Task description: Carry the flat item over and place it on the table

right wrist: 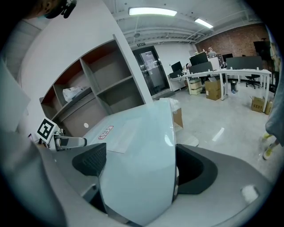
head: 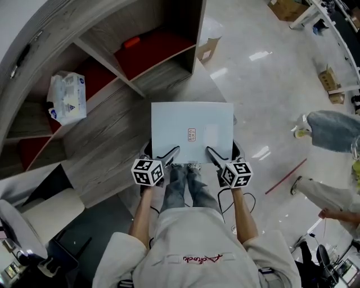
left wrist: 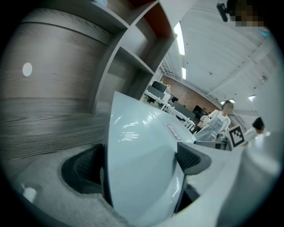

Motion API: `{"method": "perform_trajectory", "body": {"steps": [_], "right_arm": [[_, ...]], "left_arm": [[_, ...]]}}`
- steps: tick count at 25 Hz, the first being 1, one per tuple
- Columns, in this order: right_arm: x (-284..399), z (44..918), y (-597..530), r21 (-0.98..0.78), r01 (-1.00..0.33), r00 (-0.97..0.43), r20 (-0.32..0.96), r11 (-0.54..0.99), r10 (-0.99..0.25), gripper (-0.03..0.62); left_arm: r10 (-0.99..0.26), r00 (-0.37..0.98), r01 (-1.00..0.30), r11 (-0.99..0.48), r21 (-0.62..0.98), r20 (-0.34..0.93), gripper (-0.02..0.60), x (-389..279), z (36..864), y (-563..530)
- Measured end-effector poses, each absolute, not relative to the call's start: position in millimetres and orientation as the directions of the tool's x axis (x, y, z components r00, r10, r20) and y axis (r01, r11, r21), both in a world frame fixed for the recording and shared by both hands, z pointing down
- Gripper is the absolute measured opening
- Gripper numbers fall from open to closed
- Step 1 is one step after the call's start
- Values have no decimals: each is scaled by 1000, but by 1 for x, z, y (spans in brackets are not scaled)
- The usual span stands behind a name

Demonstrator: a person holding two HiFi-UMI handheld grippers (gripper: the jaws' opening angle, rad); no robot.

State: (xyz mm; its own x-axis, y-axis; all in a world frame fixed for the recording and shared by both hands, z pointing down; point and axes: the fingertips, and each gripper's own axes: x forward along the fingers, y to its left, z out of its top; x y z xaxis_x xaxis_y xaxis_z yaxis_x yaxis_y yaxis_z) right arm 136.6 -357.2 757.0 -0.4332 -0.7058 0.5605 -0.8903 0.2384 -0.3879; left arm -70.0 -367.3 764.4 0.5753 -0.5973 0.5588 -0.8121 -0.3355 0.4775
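Grey wood-grain shelving unit [head: 107, 140] with red back panels is standing at left, with a crumpled white plastic bag [head: 67, 98] lying in one compartment. Glossy pale floor [head: 264, 95] is reflecting long ceiling strip light [right wrist: 153, 11]. Brown cardboard box [right wrist: 213, 91] is sitting beside white office desks [right wrist: 248, 71] under red brick wall [right wrist: 235, 37].

The left gripper [left wrist: 138, 165] clamps a pale, glossy flat panel [left wrist: 133, 128] between both dark pads [left wrist: 84, 167] — a small red label [left wrist: 174, 131] on its face — with grey wood-grain shelving [left wrist: 62, 97] behind.
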Motion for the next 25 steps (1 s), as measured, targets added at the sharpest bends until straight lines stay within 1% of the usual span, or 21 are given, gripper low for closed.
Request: {"method": "perform_trajectory", "body": {"steps": [25], "right_arm": [[140,827,-450,-399,-888,-442,610,226,-658,506]], "left_arm": [[-575,560,-822,-292,489,597,534,-67,832,-456]]}}
